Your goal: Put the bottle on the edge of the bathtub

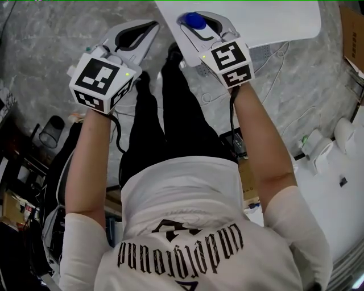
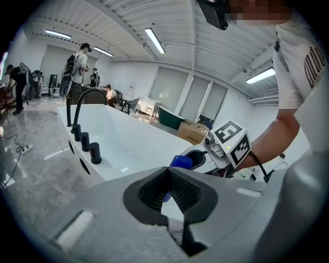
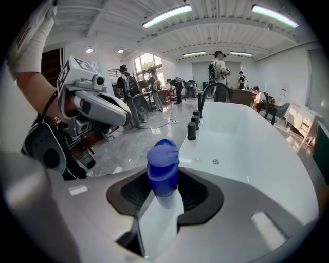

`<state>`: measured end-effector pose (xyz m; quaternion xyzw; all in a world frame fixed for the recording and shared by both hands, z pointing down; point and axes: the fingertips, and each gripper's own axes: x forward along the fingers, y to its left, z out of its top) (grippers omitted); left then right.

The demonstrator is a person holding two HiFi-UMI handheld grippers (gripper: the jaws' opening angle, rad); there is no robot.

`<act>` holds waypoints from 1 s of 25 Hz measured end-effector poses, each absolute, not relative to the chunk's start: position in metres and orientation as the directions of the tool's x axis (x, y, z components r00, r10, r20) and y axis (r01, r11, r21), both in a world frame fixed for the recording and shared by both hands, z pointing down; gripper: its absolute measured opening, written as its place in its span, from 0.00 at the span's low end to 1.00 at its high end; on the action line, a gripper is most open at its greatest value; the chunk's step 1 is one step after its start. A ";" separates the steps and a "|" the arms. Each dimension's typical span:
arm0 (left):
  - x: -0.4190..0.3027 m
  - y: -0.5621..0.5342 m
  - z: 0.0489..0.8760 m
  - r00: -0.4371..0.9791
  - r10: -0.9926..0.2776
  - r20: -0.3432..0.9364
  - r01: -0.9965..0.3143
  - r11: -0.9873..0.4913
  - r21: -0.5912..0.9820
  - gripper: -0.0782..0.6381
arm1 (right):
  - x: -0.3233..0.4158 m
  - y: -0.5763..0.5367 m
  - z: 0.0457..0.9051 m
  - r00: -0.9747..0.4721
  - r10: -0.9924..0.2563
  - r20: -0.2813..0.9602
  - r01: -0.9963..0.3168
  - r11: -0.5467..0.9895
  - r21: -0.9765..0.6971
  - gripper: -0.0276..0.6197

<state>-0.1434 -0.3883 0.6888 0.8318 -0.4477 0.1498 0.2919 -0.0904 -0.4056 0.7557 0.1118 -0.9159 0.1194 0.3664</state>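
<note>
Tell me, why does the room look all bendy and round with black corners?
It's the wide lens: in the right gripper view the bathtub and ceiling lights bow and the corners go black; the left gripper view curves the same way; the head view fills its whole frame, no black corners.

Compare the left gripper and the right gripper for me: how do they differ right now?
The right gripper is shut on the blue-capped bottle; the left gripper holds nothing, its jaw tips together. In the head view the right gripper is over the white bathtub, while the left gripper is over the grey floor beside it. Both carry a marker cube.
</note>
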 end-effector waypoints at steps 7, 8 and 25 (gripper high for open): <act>-0.148 -0.382 0.700 0.553 -0.652 0.519 -0.833 -0.417 0.364 0.12 | -0.094 -0.401 0.775 -0.680 -0.120 0.724 -0.289 0.951 -0.113 0.28; -0.151 -0.378 0.701 0.553 -0.652 0.519 -0.833 -0.416 0.365 0.12 | -0.097 -0.397 0.776 -0.678 -0.121 0.725 -0.289 0.951 -0.112 0.28; -0.158 -0.374 0.693 0.565 -0.643 0.517 -0.825 -0.421 0.378 0.12 | -0.106 -0.399 0.774 -0.664 -0.144 0.734 -0.305 0.948 -0.090 0.36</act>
